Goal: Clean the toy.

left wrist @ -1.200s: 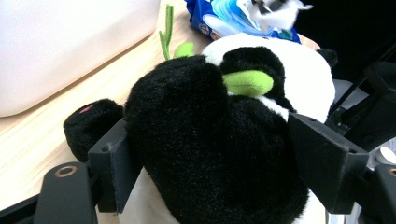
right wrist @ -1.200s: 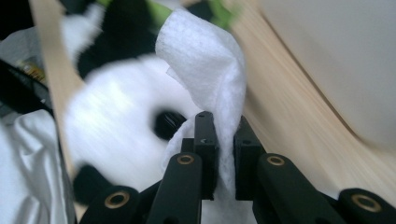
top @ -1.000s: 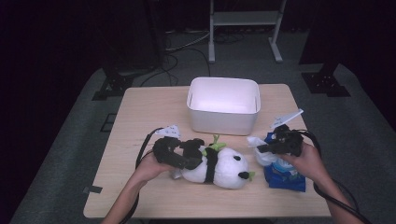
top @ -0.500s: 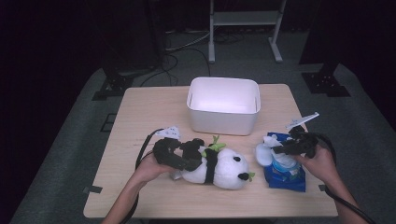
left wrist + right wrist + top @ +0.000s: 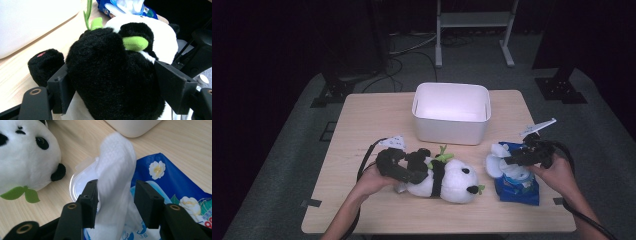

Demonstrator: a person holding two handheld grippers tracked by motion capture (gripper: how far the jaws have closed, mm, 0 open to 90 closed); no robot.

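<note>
- Left gripper (image 5: 412, 170) is clamped on the plush panda (image 5: 447, 179), which lies on its side just in front of the white bin (image 5: 451, 112).
- To the panda's right, the wipe (image 5: 117, 177) stands up out of the blue pack (image 5: 517, 184).
- Right gripper (image 5: 115, 203): its jaws have just been opening and straddle the wipe, pads off it.
- I'd go lower, pinch near the pack's opening, then pull straight up.

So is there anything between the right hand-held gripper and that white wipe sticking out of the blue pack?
Nothing visible: the wipe already stands between the right hand-held gripper's jaws, which have just been opening, a gap on one side.
</note>
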